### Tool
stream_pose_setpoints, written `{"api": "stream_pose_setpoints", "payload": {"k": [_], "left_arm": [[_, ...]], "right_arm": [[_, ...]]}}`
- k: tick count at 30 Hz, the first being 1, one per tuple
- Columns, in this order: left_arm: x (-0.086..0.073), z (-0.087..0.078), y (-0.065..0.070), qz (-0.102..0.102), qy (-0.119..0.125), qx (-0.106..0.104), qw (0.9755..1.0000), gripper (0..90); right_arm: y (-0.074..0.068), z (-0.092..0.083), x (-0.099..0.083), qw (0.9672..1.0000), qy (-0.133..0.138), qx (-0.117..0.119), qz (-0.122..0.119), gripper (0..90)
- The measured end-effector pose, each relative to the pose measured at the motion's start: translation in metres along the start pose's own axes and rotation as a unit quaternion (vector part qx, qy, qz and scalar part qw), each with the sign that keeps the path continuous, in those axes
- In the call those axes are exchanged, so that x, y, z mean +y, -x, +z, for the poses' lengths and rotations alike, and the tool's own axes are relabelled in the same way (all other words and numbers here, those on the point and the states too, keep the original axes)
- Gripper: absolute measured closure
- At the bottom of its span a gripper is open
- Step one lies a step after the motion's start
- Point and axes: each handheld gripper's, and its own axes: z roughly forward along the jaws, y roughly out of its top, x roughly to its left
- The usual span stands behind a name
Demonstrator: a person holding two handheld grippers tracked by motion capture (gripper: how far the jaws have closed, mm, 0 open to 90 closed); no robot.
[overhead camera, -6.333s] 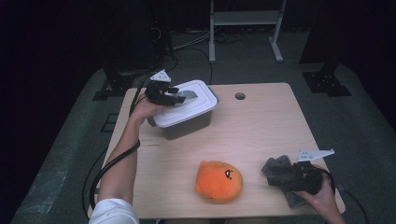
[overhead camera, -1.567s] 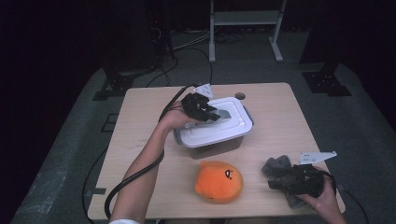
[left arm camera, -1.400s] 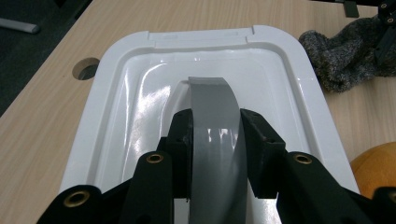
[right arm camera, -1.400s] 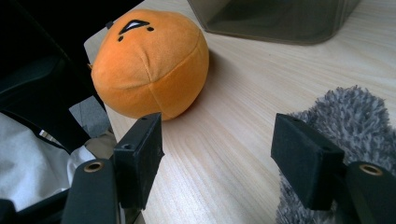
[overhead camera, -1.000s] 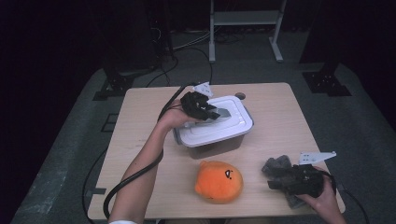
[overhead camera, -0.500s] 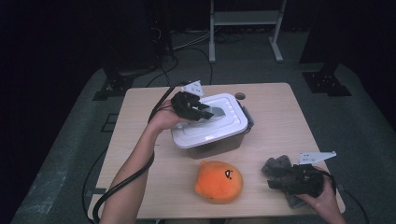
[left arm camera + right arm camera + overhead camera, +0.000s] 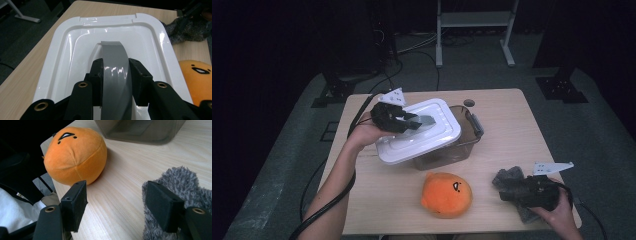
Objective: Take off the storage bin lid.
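Left gripper (image 7: 115, 82) clamped the lid's (image 7: 419, 131) grey handle (image 7: 113, 62), lid tilted over the box (image 7: 452, 147); right gripper (image 7: 116, 205) gaped, apparently empty, near the table's (image 7: 502, 125) right edge.

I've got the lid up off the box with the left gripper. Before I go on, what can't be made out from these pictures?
- Inside of the clear box: high view, the white lid covers most of it; right gripper view cuts off its top.
- Lid's underside: faces away in both views of it.
- Grey fuzzy item: right gripper hides part in high view; cut off by the edge in right gripper view.
- Left gripper pads' far ends: behind the grey handle.
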Motion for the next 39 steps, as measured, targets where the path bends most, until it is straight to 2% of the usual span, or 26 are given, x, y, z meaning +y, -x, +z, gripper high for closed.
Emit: {"api": "stream_pose_setpoints", "payload": {"k": [3,4,17,33,39], "left_arm": [[-0.007,-0.01,0.002,-0.003,0.0,0.004,1.0,66.4],[-0.012,-0.019,0.003,-0.007,0.0,0.01,0.9999,66.4],[-0.042,-0.058,0.009,-0.027,0.001,0.038,0.9989,66.4],[-0.079,-0.093,0.024,-0.043,0.005,0.057,0.9974,66.4],[-0.093,-0.102,0.032,-0.049,0.016,0.062,0.9967,66.4]], "right_arm": [[0.0,0.001,0.0,1.0,-0.001,-0.002,0.0,32.7],[0.0,0.001,0.0,1.0,-0.002,-0.004,0.0,32.7],[0.001,0.001,0.0,1.0,-0.002,-0.006,0.002,32.7],[0.002,0.001,-0.001,1.0,-0.003,-0.008,0.006,32.7],[0.002,0.0,-0.001,1.0,-0.003,-0.008,0.005,32.7]]}}
